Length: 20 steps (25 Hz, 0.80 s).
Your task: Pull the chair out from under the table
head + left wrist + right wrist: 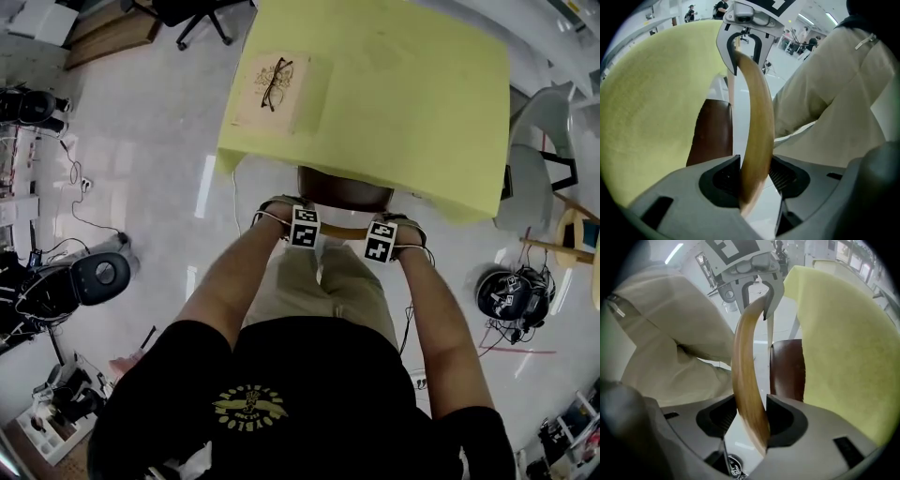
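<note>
While left tool (753,177) and right tool (751,420) clamp it, wooden backrest (757,105) curves

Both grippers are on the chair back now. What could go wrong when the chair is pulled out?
The curved backrest rail looks smooth; the left gripper or right gripper might slip off. The seat sits under the yellow table; lifting it could jolt the glasses.
</note>
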Motion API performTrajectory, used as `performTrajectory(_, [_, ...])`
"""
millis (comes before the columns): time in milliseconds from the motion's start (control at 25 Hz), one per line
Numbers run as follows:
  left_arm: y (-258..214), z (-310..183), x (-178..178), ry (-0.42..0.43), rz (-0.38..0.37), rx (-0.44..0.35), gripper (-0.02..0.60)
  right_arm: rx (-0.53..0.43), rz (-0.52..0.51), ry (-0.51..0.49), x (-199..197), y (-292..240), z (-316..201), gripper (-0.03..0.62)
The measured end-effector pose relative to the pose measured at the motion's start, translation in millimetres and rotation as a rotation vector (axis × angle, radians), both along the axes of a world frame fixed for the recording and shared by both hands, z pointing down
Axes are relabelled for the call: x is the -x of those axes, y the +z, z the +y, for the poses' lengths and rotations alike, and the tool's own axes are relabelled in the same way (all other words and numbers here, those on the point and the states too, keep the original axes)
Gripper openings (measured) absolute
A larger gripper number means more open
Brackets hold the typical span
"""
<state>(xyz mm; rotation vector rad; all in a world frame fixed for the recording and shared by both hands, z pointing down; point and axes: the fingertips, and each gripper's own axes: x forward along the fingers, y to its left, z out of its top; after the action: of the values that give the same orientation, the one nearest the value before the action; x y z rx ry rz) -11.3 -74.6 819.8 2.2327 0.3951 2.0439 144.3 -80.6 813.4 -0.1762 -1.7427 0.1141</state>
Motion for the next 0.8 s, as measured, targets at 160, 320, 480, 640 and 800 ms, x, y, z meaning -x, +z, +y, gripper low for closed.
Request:
performTrajectory(160, [2,14,4,0.012,0.013,0.004,0.181,0.005,0.006,0.022,5,3,17,0.187])
performTrajectory(320, [1,19,10,0.045,0.018,0.006,0.181,0.018,0.013,0.063,11,2,29,0.187])
performTrajectory(480, [0,28,16,0.078,0.026,0.004,0.180,0.016,0.018,0.099,17,2,43,0.187])
performTrajectory(640, [-1,44,24,0.110,0.028,0.000,0.181,0.032,0.019,0.130,25,2,64,0.187])
performTrajectory(800, [0,59,28,0.116,0.048,-0.002,0.179,0.028,0.028,0.144,30,3,78,0.187])
